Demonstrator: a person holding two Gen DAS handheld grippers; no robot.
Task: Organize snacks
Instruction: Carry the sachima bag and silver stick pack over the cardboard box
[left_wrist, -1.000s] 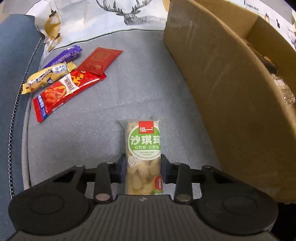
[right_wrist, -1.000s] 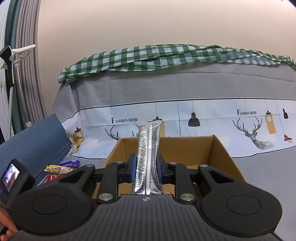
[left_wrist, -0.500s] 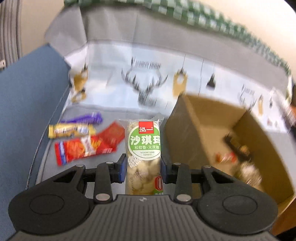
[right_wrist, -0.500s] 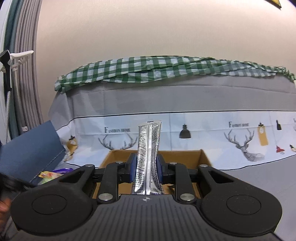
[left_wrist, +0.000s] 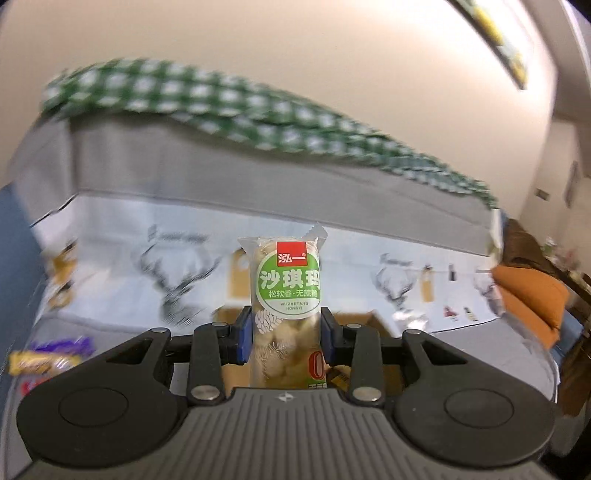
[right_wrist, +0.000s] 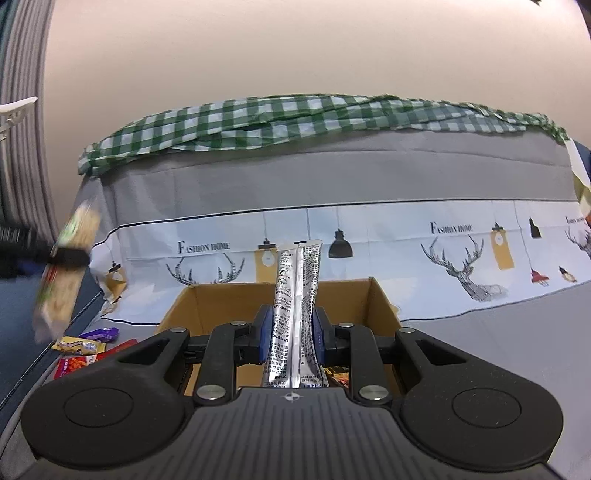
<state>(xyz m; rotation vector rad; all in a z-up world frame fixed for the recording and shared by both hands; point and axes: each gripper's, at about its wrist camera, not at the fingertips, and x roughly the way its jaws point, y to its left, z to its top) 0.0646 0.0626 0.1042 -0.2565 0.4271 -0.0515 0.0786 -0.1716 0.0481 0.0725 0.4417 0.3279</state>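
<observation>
The green-label snack pack (left_wrist: 286, 314), pinched upright in the left gripper (left_wrist: 286, 338) above the sofa seat's left edge, may drop short of the cardboard box (right_wrist: 280, 299) if released early, as may the silver sachet (right_wrist: 295, 317) clamped in the right gripper (right_wrist: 293, 338).

In your left wrist view everything behind the green-label snack pack (left_wrist: 286, 310) is smeared by motion, so the loose wrappers (left_wrist: 48, 356) at the lower left edge read only as purple and yellow streaks, and the cardboard box (left_wrist: 364, 321) is mostly hidden behind the pack and the jaws. In your right wrist view the same pack (right_wrist: 62, 273) is a blur at the left edge. The silver pouch (right_wrist: 295, 317) hides part of the box's (right_wrist: 229, 299) interior, whose contents you cannot make out.
</observation>
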